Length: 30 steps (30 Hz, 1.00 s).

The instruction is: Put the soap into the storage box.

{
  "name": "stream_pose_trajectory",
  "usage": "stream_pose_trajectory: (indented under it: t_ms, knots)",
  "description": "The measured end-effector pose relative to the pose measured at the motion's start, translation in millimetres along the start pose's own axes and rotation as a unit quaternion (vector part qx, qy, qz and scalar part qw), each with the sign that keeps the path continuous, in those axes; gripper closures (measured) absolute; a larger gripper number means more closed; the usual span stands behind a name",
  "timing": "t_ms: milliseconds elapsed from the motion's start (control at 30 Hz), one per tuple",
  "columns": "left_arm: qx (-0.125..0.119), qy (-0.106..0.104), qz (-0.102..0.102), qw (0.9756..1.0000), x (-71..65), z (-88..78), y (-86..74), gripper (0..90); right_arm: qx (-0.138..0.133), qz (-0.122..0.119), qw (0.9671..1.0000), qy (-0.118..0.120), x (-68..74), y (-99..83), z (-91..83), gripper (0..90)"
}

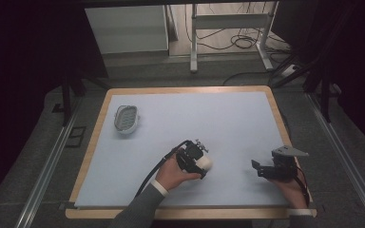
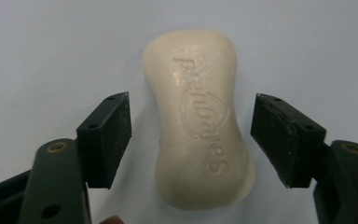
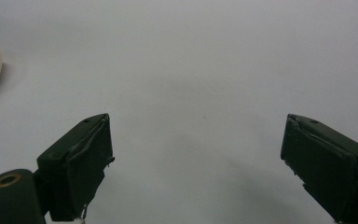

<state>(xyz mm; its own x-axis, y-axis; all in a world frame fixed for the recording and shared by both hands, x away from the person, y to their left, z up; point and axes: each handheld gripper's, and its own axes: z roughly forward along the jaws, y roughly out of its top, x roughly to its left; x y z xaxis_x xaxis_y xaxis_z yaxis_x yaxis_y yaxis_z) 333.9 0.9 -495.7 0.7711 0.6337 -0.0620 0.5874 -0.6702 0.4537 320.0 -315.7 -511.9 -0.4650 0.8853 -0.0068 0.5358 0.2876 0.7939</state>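
My left gripper (image 2: 191,135) is spread either side of the cream soap bar (image 2: 198,116) without touching it, and my right gripper (image 3: 196,163) hangs spread over bare mat (image 3: 205,60).

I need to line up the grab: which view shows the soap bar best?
The left gripper view: the soap bar lies whole between the open jaws, lettering readable. The high view has it half hidden behind the left gripper; the right gripper view catches one end.
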Motion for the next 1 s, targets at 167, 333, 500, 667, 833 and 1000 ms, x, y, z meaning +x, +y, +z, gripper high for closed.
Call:
stream_pose_trajectory:
  t_ms: [167,333,500,667,833,1000]
  knots:
    - [0.009,-0.001,0.002,1.0000,-3.2,5.4,2.9,31.5,0.000,0.001,1.0000,-0.002,-0.5,-0.3,-0.3,8.7]
    - [0.022,0.009,0.010,0.9997,-5.6,10.0,3.0,41.7,-0.002,0.004,1.0000,-0.002,-1.2,-0.3,-1.3,8.7]
    - [0.023,0.006,0.014,0.9996,-6.2,8.9,0.7,48.9,-0.001,0.005,1.0000,-0.004,-2.9,-1.1,-1.8,8.7]
    - [0.026,0.005,0.016,0.9995,-6.3,9.2,1.4,49.0,-0.002,0.002,1.0000,-0.006,-2.9,-1.0,-2.2,8.7]
    - [0.030,0.010,0.017,0.9994,-7.2,11.5,1.7,48.6,-0.001,0.002,1.0000,-0.007,-2.8,-1.1,-1.7,8.7]
    - [0.033,0.013,0.022,0.9991,-8.1,11.5,2.9,49.1,0.000,0.003,1.0000,-0.007,-2.9,-1.3,-1.8,8.7]
